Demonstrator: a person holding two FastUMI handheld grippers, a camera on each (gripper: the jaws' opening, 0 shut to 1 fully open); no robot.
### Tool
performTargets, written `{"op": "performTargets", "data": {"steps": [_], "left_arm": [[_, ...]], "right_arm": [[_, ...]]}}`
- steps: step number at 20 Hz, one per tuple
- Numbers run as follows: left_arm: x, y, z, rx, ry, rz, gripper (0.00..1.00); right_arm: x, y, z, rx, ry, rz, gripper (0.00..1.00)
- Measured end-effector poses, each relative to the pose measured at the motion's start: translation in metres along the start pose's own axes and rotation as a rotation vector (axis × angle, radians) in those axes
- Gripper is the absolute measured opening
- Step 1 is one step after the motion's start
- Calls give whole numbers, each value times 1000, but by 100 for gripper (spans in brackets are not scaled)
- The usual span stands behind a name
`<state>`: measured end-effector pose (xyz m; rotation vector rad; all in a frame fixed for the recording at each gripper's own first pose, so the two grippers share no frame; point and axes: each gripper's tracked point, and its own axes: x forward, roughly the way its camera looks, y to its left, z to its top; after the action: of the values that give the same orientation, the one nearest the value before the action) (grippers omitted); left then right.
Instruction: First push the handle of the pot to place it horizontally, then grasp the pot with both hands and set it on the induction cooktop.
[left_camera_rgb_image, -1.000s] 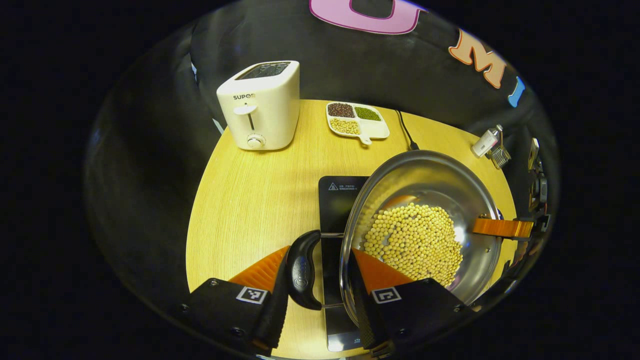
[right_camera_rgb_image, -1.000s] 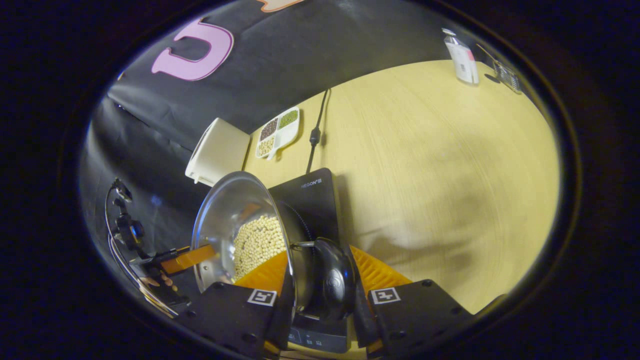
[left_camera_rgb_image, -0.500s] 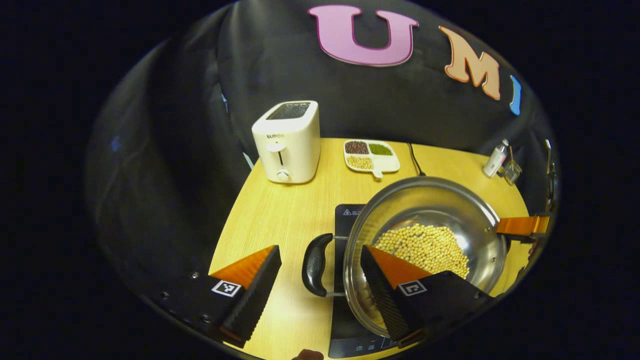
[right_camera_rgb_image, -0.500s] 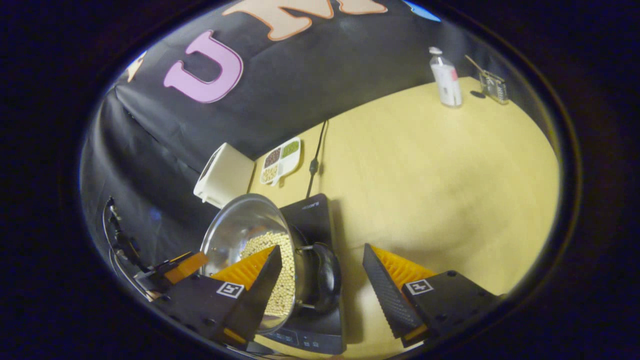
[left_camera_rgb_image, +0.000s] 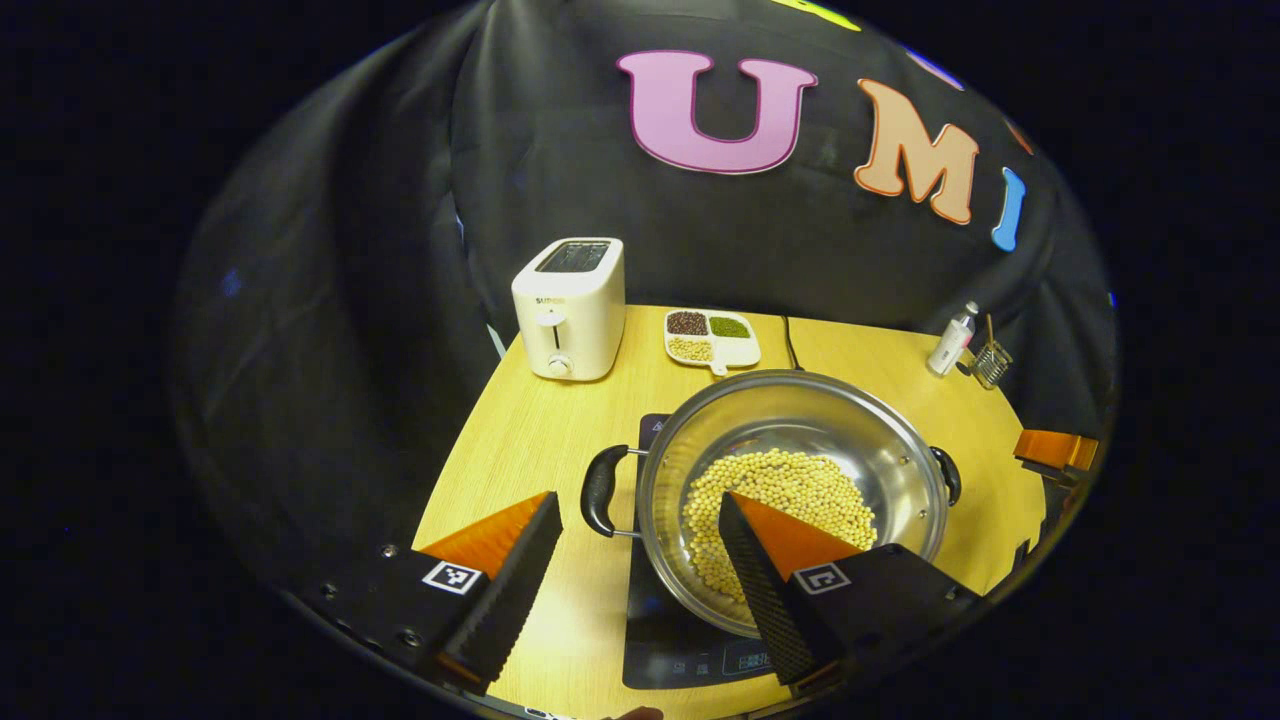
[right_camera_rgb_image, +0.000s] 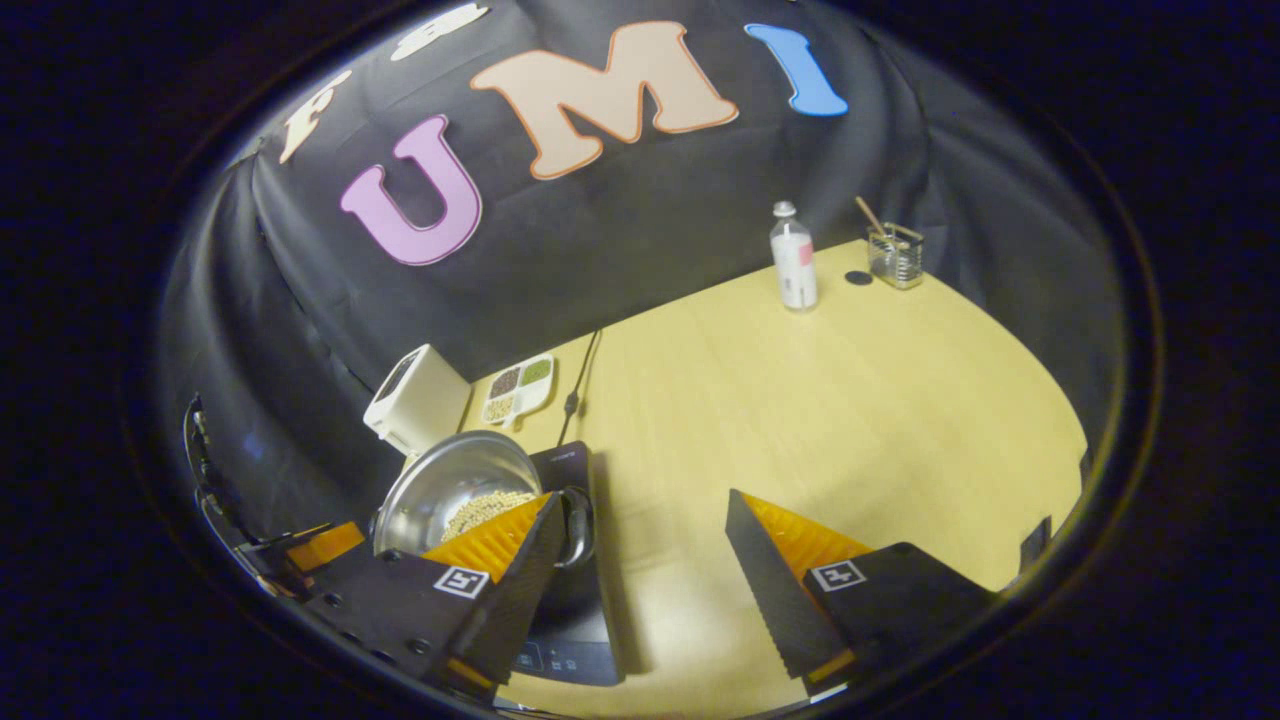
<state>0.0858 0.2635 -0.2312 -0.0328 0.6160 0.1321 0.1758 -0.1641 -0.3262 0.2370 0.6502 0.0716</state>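
Left gripper view looking down from above the table's near left edge toward the back wall, pot close below, right gripper view higher and off to the pot's right, both sharing pot, cooktop, toaster.

My left gripper has jaws spread wide, nothing between them, tilted down. My right gripper is the same, fingers wide apart, gripping nothing. A finger of my right gripper shows at the far right of the left gripper view
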Motion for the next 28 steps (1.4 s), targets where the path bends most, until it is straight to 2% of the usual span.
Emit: {"op": "performTargets", "data": {"steps": [3, 7, 8, 10, 14, 15, 20, 23, 28], "left_arm": [[-19, -29, 13, 42, -44, -25, 97], [-42, -90, 32, 75, -122, -55, 97], [-52, -106, 39, 69, -156, -60, 97], [-72, -138, 49, 61, -207, -57, 96], [-114, -202, 71, 61, -303, -56, 96], [-124, -215, 81, 65, -341, -52, 96], [-179, -273, 120, 79, -524, -16, 96], [-203, -302, 121, 56, -574, 3, 95], [-230, -319, 118, 36, -632, 72, 96]], "right_arm": [[-31, -13, 15, 1, -50, -8, 93], [-68, -31, 47, -37, -131, 8, 92], [-78, -37, 56, -65, -154, 14, 100], [-99, -51, 78, -131, -195, 22, 100], [-136, -70, 146, -204, -314, 70, 100], [-144, -76, 161, -223, -347, 76, 92], [-202, -108, 226, -315, -488, 97, 92], [-235, -131, 246, -403, -543, 74, 92], [-257, -155, 239, -465, -564, 73, 93]]}}
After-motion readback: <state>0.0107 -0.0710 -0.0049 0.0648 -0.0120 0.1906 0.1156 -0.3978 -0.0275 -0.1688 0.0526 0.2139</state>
